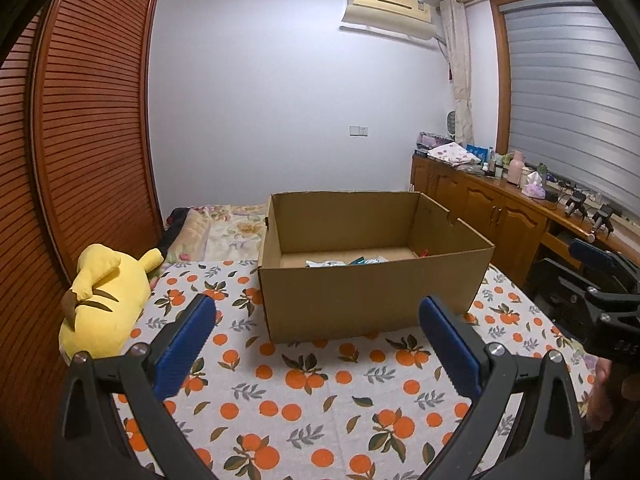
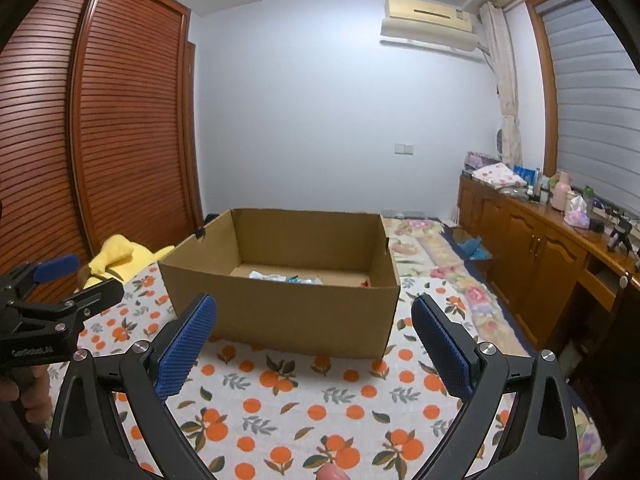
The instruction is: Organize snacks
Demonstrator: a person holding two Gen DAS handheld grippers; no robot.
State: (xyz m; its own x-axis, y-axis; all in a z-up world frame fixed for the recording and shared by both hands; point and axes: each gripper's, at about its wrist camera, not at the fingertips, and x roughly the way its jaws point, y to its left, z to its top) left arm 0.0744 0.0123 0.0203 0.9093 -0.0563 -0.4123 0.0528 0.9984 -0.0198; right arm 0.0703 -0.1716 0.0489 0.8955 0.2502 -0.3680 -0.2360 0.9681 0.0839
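Observation:
An open cardboard box (image 1: 368, 296) (image 2: 288, 312) stands on the orange-print cloth (image 1: 312, 392) (image 2: 304, 400). Several snack packets (image 1: 344, 262) (image 2: 284, 277) lie on its floor, white and teal, and a red one (image 1: 424, 254) (image 2: 365, 283) sits in the right corner; the near wall hides most of them. My left gripper (image 1: 318, 316) hovers open in front of the box with nothing between its blue pads. My right gripper (image 2: 314, 314) also stands open and bare before the box. Each gripper shows at the edge of the other's view: the right gripper (image 1: 592, 276) and the left gripper (image 2: 60, 280).
A yellow plush toy (image 1: 104, 300) (image 2: 120, 258) lies left of the box beside the slatted wooden wardrobe (image 1: 80, 140). A floral quilt (image 2: 440, 256) spreads behind and to the right. A wooden cabinet (image 2: 540, 248) with bottles and clutter runs along the right wall.

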